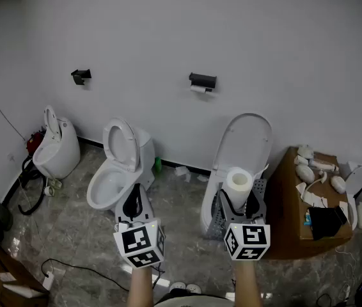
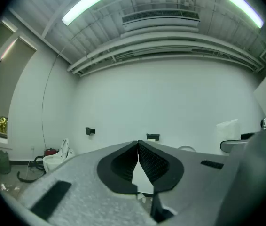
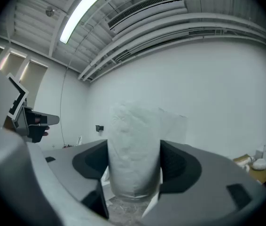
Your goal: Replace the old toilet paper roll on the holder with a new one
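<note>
Left claw [image 1: 134, 196] [image 2: 137, 144]: closed, jaws meeting edge to edge, nothing between them. It is held level, pointing at the white wall, in front of the middle toilet [image 1: 118, 166].

Right claw [image 1: 238, 197] [image 3: 134, 173]: jaws set wide and gripping the new paper roll [image 1: 238, 183] [image 3: 135, 149], one pad on each side of it. The roll is white, full and upright, with its hollow core facing up in the head view. It is held in front of the right-hand toilet [image 1: 242, 147], whose lid is raised.

Holder [image 1: 202, 80] [image 2: 152, 137]: black, fixed to the wall above and between those two toilets, well apart from both claws. A small white remnant of the old roll [image 1: 199, 89] hangs just under it.

A second black wall fitting [image 1: 80, 76] is further left, above a third toilet [image 1: 58, 147]. A brown table [image 1: 293, 235] at the right carries white items that are too small to identify.
</note>
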Tool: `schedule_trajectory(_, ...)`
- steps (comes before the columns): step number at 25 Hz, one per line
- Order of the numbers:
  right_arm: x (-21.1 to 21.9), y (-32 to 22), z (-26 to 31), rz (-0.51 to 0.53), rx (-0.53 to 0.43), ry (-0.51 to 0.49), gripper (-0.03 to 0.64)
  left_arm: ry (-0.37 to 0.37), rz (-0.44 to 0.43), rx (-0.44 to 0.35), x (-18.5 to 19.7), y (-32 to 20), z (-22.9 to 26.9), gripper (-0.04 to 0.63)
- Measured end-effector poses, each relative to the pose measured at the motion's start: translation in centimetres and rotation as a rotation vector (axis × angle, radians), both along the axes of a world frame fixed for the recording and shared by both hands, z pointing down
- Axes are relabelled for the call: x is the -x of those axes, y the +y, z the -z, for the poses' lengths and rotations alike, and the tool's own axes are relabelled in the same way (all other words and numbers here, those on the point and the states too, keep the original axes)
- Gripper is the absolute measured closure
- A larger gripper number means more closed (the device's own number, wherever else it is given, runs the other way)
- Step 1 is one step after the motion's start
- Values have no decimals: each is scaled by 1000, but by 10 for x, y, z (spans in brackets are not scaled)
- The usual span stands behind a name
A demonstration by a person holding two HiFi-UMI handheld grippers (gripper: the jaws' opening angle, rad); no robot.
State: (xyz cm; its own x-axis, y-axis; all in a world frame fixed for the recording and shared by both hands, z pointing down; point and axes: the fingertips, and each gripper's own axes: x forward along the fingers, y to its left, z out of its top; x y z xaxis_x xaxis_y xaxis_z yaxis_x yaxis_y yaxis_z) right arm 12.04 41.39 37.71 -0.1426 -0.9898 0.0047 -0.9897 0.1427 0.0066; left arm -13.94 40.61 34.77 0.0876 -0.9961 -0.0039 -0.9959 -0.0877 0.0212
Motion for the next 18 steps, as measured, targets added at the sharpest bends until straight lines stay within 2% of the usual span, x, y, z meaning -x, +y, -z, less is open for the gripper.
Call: schedule_trajectory(18,-13,-4,-5,7,-2,-17,313,1,3,7,-10,-6,-4,586)
